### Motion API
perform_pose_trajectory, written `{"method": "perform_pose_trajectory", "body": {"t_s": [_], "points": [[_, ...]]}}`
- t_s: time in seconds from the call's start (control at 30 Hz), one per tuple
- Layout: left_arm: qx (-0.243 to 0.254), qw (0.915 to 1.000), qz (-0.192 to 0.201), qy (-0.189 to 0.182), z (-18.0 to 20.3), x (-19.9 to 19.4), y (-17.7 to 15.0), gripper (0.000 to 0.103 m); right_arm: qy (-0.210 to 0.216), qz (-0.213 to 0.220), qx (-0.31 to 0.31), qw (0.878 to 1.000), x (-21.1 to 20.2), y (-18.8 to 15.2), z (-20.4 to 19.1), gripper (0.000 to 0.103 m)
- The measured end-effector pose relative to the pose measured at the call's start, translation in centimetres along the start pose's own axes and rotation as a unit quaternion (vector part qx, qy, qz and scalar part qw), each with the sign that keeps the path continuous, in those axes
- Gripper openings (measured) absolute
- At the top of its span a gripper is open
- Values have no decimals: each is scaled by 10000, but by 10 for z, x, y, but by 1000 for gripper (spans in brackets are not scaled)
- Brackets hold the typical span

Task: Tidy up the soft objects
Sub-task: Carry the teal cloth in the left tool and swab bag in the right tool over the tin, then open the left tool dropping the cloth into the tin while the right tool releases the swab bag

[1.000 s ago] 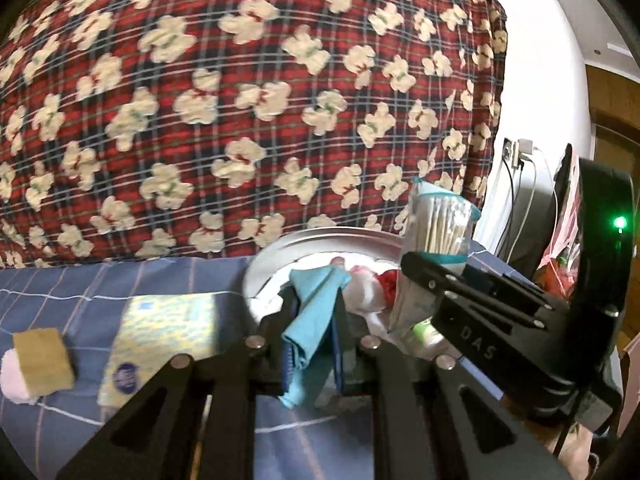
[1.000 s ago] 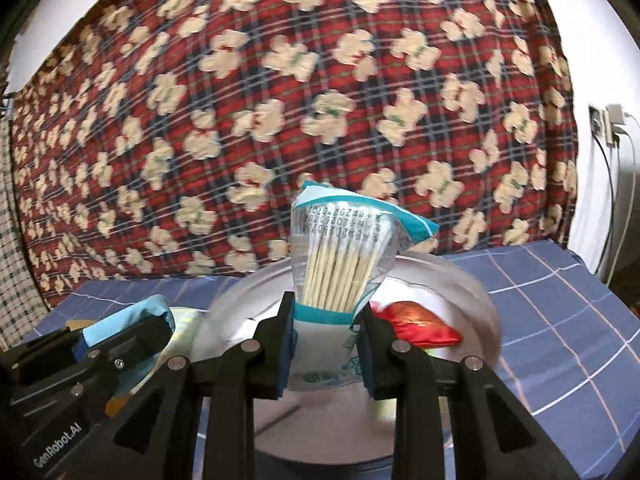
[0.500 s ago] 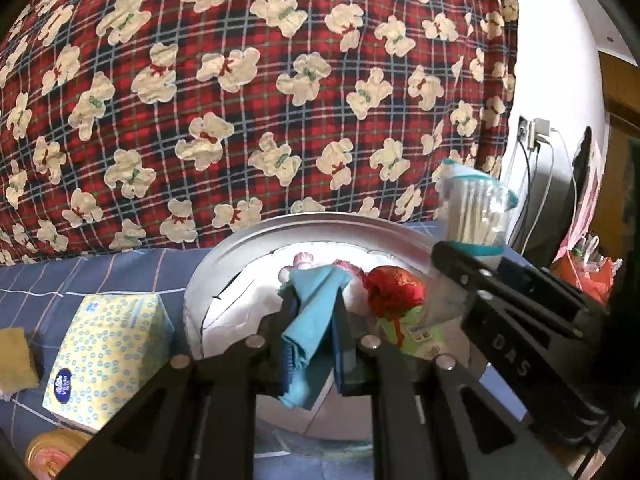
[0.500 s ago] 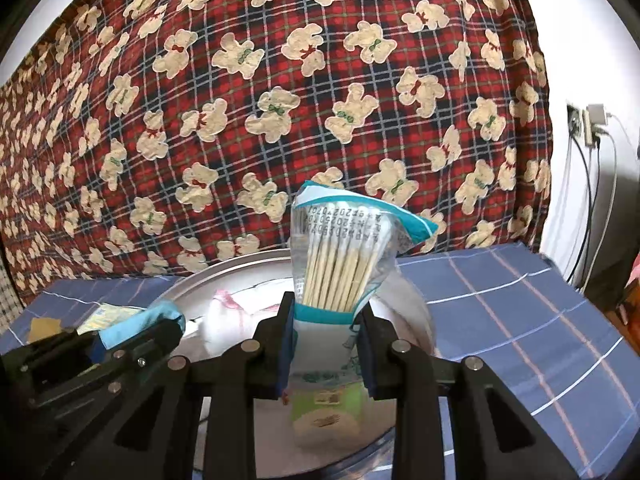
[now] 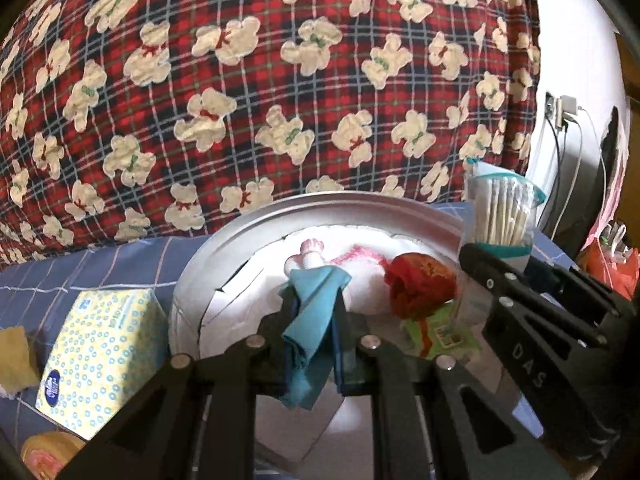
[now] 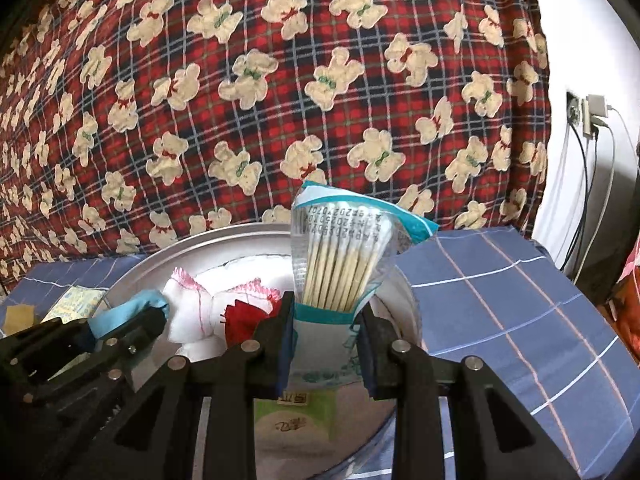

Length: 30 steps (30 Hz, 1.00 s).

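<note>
**A:** What do the fingers of the left gripper (image 5: 314,334) hold?

**B:** They are pinched on a folded teal cloth (image 5: 314,312). The cloth stands up between the pads and droops below them, above the near part of the round metal basin (image 5: 240,232).

**A:** And the right gripper (image 6: 326,340)?

**B:** Its fingers are clamped on the lower half of a clear bag of cotton swabs (image 6: 340,256). The bag stands upright, swab tips upward, over the basin's right portion as the right wrist view shows it.

**A:** What lies inside the basin?

**B:** A white cloth with pink stitched edging (image 6: 200,304) toward its far side, a crumpled red item (image 5: 420,284) just to the right of that cloth in the left wrist view, and a green-and-white packet (image 6: 294,420) on the basin floor beneath the swab bag.

**A:** What lies outside the basin?

**B:** Left of the basin, on the blue checked sheet (image 6: 500,300), a yellow tissue pack with blue rings (image 5: 100,356) lies just beside the rim. Farther left is a yellow sponge-like piece (image 5: 14,356); nearer the camera, an orange-pink round item (image 5: 48,452), partly cut off. Behind the basin rises a red plaid quilt with bear print (image 5: 260,80). Right of the basin, cables hang from a wall socket (image 6: 588,116).
</note>
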<state>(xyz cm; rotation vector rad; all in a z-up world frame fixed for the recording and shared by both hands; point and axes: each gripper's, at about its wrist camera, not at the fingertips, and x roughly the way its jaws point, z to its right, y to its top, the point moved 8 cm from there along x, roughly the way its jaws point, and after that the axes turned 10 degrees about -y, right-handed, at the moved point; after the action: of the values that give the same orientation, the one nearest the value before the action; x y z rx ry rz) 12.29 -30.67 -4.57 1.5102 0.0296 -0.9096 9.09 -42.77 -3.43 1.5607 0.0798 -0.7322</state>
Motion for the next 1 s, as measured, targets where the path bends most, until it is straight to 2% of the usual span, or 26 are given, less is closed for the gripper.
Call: {"method": "perform_pose_trajectory", "body": {"t_s": [0.3, 0.33, 0.53, 0.57, 0.6, 0.67, 0.73, 0.8, 0.9, 1.0], "points": [[-47, 9998, -156, 93, -5, 14, -3, 13, 24, -191, -353, 9992, 20, -3, -11, 31], [-34, 9998, -168, 120, -6, 15, -4, 16, 99, -222, -349, 9991, 23, -3, -12, 31], [-75, 9996, -196, 211, -8, 23, -3, 16, 882, -469, -59, 9950, 36, -2, -16, 32], [-89, 9995, -206, 212, -9, 25, -3, 17, 910, -459, -78, 9948, 35, -1, -17, 33], [-105, 9995, -223, 188, -9, 26, -3, 20, 1006, -467, -111, 9938, 33, -2, -20, 39], [-136, 9996, -217, 86, -8, 25, -4, 40, 1178, -467, -44, 9919, 28, 0, -24, 47], [-188, 9997, -123, 57, -7, 20, -4, 84, 1326, -341, 59, 9906, 20, 6, -25, 60], [-137, 9998, 144, 67, -3, 8, 1, 101, 1434, 87, 266, 9893, 3, 18, -17, 70], [205, 9978, 522, 350, 4, -10, 10, 103, 1393, 618, 666, 9861, -15, 31, 3, 79], [481, 9947, 543, 723, 7, -18, 11, 103, 1181, 830, 1015, 9843, -19, 36, 20, 81]]}}
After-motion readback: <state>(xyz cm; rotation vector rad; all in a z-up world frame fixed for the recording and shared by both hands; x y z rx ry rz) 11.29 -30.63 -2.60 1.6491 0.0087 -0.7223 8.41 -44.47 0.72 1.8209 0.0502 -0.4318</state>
